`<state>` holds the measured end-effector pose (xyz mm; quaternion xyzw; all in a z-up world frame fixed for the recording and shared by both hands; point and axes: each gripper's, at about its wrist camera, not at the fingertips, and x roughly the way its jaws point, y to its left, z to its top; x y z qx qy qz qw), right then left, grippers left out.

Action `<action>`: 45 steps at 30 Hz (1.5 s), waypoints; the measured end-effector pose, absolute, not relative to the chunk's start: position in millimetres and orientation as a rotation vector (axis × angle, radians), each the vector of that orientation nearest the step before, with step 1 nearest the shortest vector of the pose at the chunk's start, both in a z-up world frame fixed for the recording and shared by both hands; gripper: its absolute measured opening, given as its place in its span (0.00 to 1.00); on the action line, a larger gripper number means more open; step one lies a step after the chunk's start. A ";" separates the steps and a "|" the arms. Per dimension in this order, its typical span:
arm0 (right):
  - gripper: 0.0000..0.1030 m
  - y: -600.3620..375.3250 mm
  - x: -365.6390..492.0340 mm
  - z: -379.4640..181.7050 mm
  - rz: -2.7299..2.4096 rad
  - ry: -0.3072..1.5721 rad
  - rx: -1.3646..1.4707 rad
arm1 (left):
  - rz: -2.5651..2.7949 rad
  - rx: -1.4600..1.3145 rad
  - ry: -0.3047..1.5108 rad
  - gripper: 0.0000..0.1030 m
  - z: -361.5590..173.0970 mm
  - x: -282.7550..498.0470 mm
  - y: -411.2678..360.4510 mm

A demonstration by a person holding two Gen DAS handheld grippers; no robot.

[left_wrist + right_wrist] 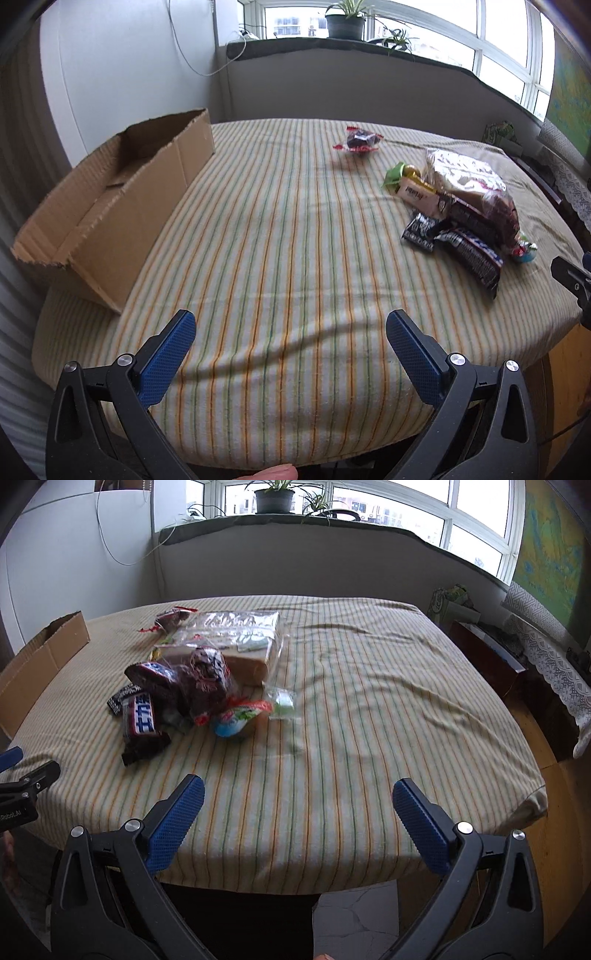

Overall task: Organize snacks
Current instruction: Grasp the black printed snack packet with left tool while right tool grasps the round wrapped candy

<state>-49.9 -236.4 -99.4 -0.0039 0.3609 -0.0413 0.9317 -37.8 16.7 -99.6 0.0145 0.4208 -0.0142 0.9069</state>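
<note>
Both grippers, left gripper (pixel 291 332) and right gripper (pixel 298 800), hung with jaws spread wide, gripping nothing, over the bench (pixel 280 258). Snack pile (pixel 458 210) lay at two o'clock from the left gripper; cardboard box (pixel 122 206) at ten o'clock.

Left gripper (pixel 291 334) and right gripper (pixel 298 803) each have 2 black arms with silver screws and blue dimpled pads (pixel 176 825); white lettering marks one.

Left gripper (pixel 291 325) and right gripper (pixel 298 792) both point toward twelve o'clock, jaws spread wide, nothing between their blue pads.
</note>
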 end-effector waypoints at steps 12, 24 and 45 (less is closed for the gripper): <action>1.00 -251.7 -74.7 -120.4 -0.032 0.731 0.017 | -0.112 -0.011 0.755 1.00 -114.6 -54.8 28.1; 1.00 -246.6 -31.9 -110.5 -0.001 0.703 -0.029 | -0.146 0.035 0.746 1.00 -108.1 -25.3 5.0; 0.56 -234.8 -16.9 -107.7 0.241 0.709 0.135 | -0.413 0.130 0.850 0.80 -99.0 44.5 -51.5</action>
